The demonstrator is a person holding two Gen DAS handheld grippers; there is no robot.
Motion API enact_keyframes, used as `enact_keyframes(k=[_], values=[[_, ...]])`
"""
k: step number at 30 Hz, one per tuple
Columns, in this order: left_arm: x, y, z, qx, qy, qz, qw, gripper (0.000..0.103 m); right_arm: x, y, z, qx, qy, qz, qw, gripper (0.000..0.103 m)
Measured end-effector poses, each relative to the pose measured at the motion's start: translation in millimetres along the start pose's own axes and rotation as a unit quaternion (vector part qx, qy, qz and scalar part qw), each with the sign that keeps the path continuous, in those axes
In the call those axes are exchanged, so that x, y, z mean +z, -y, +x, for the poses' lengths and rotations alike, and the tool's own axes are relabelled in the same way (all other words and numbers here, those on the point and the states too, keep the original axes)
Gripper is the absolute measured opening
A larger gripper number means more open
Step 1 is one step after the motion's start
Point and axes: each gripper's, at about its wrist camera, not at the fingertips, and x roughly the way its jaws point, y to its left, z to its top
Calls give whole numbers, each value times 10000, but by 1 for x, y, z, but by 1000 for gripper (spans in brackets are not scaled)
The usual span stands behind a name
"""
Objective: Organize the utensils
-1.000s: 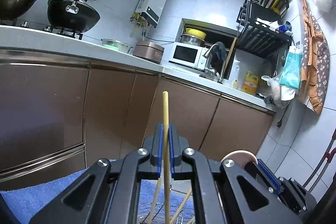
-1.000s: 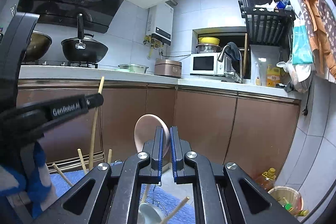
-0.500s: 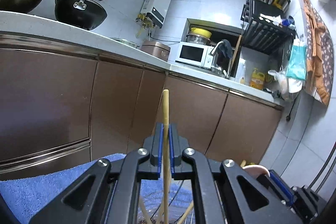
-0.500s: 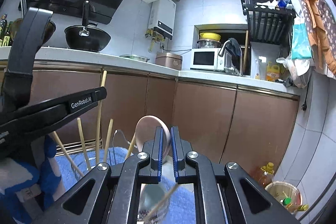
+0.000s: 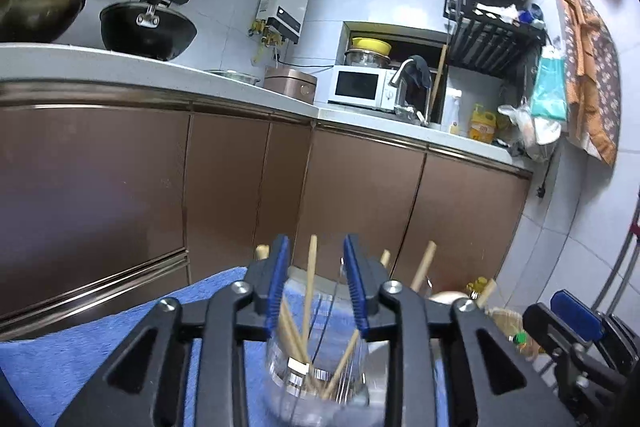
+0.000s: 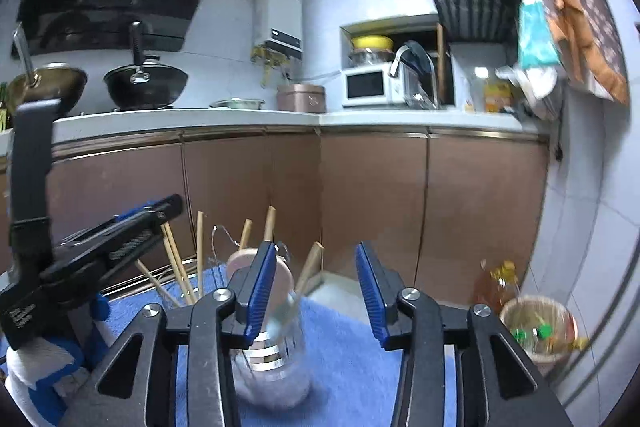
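Observation:
My left gripper point(image 5: 316, 285) is open above a clear glass jar point(image 5: 316, 383) that holds several wooden chopsticks point(image 5: 309, 291); one chopstick stands loose between the jaws. My right gripper point(image 6: 316, 291) is open and empty. A second jar point(image 6: 272, 359) stands on the blue mat just left of and below it, holding a pink-headed spoon point(image 6: 256, 267) and wooden utensils point(image 6: 308, 267). In the right wrist view the left gripper point(image 6: 120, 243) hovers over the chopstick jar point(image 6: 188, 291) at left. The right gripper also shows in the left wrist view point(image 5: 576, 319), at lower right.
Both jars stand on a blue mat point(image 6: 352, 347). Brown cabinet doors point(image 5: 240, 187) and a white counter point(image 5: 160, 71) with pans and a microwave point(image 5: 360, 85) lie ahead. A waste basket point(image 6: 536, 327) and an oil bottle point(image 6: 496, 287) stand on the floor at right.
Both grippers have opened. The left let go of the chopstick, which now stands in the jar. The right let go of the pink spoon, now in the second jar.

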Motion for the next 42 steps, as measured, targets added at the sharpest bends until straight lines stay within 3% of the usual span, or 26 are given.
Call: enact_keyframes(k=[3,8,20,28,42], values=[[-4,2,-22,48,-167,38,9998,45,-7,4,-8,-114,-337,68,9993,49],[-18,5,-48,247,-582,151,9979,54,-22,11,-21,-339,-687,94,9970,59],[-43,9,-94,955,-1153,608,9869,58,-25,23,-49,-562,-624,29,9965,72],[-49,13,-111,1409,-1126,1013,9784,68,-20,26,-61,-602,-530,103,9967,80],[-51,4,-106,1532,-1147,935,9770,71,-24,29,-56,-711,-715,113,9948,93]])
